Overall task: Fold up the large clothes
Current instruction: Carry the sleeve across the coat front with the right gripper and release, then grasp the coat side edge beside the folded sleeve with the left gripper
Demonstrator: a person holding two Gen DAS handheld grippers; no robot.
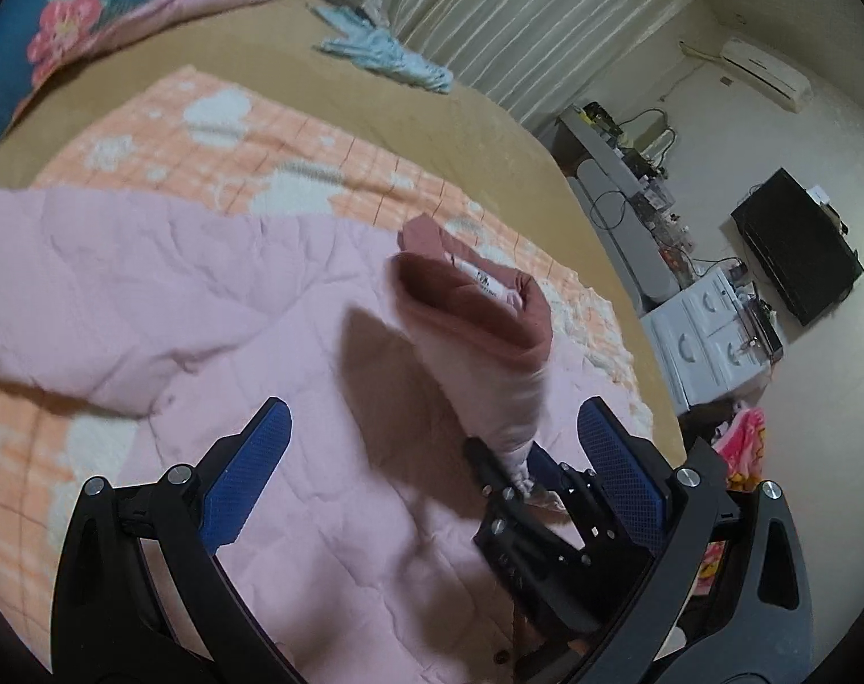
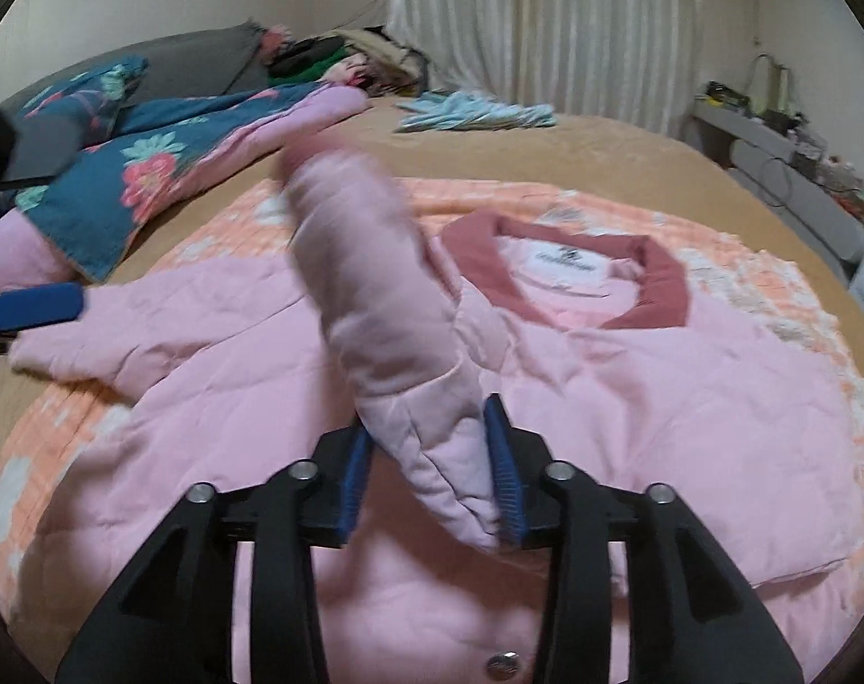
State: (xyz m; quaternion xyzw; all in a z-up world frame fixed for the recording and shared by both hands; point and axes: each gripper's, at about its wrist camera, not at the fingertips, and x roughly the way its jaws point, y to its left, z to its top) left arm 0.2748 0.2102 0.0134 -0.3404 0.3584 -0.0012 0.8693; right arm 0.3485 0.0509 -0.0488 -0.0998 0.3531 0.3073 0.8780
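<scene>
Pink jacket [image 2: 631, 376] flat on orange blanket [image 2: 215, 239], collar far. My right gripper [image 2: 432, 473] half-spread, sleeve [image 2: 386, 308] between pads, grip looks loose. My left gripper [image 1: 432, 479] wide, empty. Quilted, soft, bulky; I'd pinch cuff or hem seams.

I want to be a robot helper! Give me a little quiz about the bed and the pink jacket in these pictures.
1. True or false: the pink jacket lies on a green blanket.
2. What is between the fingers of the right gripper? A: a sleeve of the jacket. B: the flowery blue quilt. C: the light blue cloth.
3. Fill the gap: the left gripper is wide ____, with nothing pinched in it.

Key
1. False. It lies on a peach checked blanket.
2. A. The sleeve runs up from between the fingers.
3. open
</scene>
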